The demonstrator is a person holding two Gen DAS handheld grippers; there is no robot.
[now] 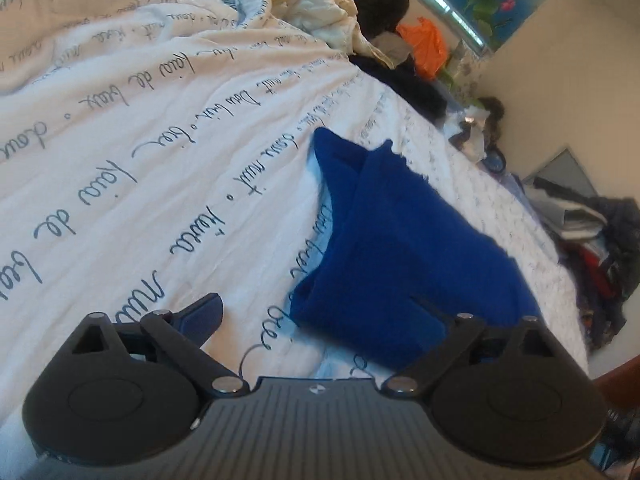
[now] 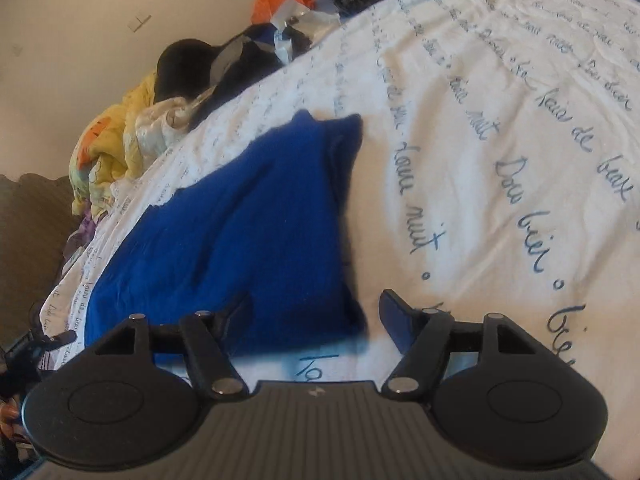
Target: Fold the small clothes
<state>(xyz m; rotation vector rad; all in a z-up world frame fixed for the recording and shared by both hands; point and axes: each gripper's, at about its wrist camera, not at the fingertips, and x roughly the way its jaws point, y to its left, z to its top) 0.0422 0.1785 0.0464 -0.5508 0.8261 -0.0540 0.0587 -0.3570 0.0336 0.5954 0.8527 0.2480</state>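
Note:
A blue knitted garment (image 1: pixel 396 240) lies folded on the white bedspread (image 1: pixel 168 128) printed with blue handwriting. My left gripper (image 1: pixel 316 308) is open and empty just above the spread, with the garment's near corner between its fingers. In the right wrist view the same garment (image 2: pixel 256 232) lies ahead and to the left on the spread (image 2: pixel 500 128). My right gripper (image 2: pixel 316 304) is open and empty, its fingers on either side of the garment's near right corner.
A heap of yellow, white and black bedding and clothes (image 1: pixel 332 8) lies at the far end of the bed, with an orange bag (image 1: pixel 426 42) beside it. More clothes (image 1: pixel 600 256) are piled on the floor by the wall. A brown headboard (image 2: pixel 28 232) stands at left.

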